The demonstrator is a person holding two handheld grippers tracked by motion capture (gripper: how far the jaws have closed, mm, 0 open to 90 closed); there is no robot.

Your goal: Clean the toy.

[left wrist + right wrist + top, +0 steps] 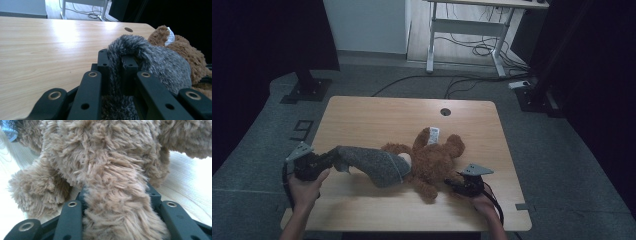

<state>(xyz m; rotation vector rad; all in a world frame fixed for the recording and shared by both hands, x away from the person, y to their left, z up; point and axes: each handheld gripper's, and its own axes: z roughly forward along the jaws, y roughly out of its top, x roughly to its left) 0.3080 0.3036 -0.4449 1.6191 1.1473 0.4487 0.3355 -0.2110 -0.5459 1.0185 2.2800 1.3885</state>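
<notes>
Brown teddy bear (pixel 434 160) and grey sweater (pixel 377 165) in both grippers.

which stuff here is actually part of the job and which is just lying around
In the job:
- brown teddy bear, lying on the table
- grey fuzzy garment, pulled over part of the bear
- left gripper, shut on the garment
- right gripper, shut on a limb of the bear

Just lying about:
- white desk frame behind
- floor cables
</notes>
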